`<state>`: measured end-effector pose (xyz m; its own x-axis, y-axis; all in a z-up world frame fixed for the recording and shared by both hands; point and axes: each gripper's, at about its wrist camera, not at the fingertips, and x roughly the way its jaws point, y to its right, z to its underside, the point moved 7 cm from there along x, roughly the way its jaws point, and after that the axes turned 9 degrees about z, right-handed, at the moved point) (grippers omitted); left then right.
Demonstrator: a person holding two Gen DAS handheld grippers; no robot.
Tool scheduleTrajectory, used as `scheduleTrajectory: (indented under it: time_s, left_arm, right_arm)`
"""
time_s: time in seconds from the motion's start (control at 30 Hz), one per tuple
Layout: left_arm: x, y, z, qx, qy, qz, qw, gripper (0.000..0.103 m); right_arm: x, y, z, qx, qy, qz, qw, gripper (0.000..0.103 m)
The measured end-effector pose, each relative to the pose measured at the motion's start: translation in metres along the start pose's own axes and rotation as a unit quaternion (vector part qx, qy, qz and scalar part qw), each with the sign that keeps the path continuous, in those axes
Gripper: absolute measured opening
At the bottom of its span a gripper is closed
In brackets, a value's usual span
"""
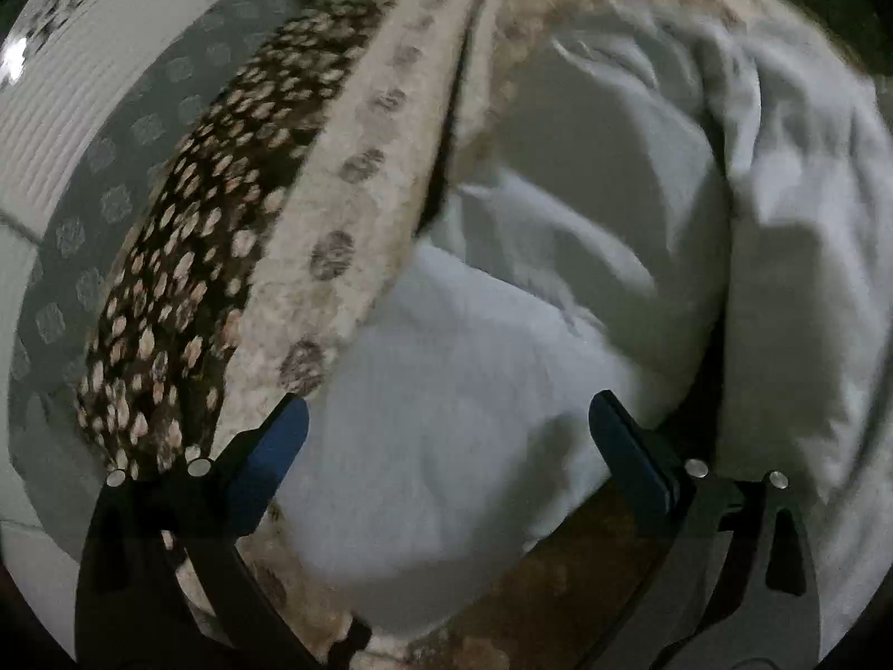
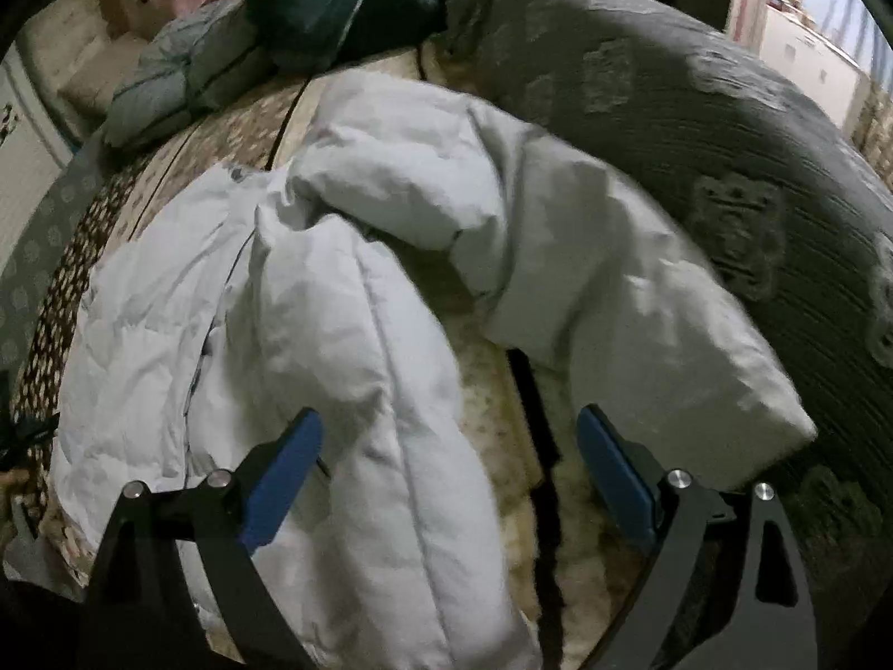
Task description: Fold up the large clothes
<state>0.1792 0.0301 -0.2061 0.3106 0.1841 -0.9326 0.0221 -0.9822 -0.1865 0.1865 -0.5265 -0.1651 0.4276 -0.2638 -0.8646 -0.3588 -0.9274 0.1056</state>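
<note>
A pale puffy quilted jacket (image 2: 346, 335) lies rumpled on a patterned bed cover (image 2: 491, 424). In the right wrist view one padded part runs down the middle and a sleeve (image 2: 658, 335) stretches to the right. My right gripper (image 2: 449, 424) hovers above it with its blue-padded fingers wide apart, and the pads touch no fabric. In the left wrist view the same jacket (image 1: 502, 357) fills the centre and right. My left gripper (image 1: 446, 407) is open above a smooth padded fold, nothing pinched between its fingers.
The beige, brown-spotted and grey-dotted bed cover (image 1: 234, 257) runs along the left. A thick grey blanket (image 2: 725, 156) lies to the right of the jacket. A dark puffy garment (image 2: 335, 5) and a grey-blue one (image 2: 178, 84) sit at the far side of the bed.
</note>
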Motion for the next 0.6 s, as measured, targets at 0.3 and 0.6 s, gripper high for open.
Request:
scheduleTrajectory:
  time_s: [0.3, 0.6]
  left_arm:
    - [0.035, 0.053, -0.027, 0.031, -0.055, 0.029, 0.9975, 0.046]
    - [0.001, 0.0, -0.062, -0.017, 0.001, -0.056, 0.9983, 0.005]
  right_arm:
    - [0.017, -0.028, -0.01, -0.034, -0.002, -0.001, 0.999, 0.092]
    - [0.017, -0.033, -0.012, -0.027, 0.001, 0.004, 1.0, 0.092]
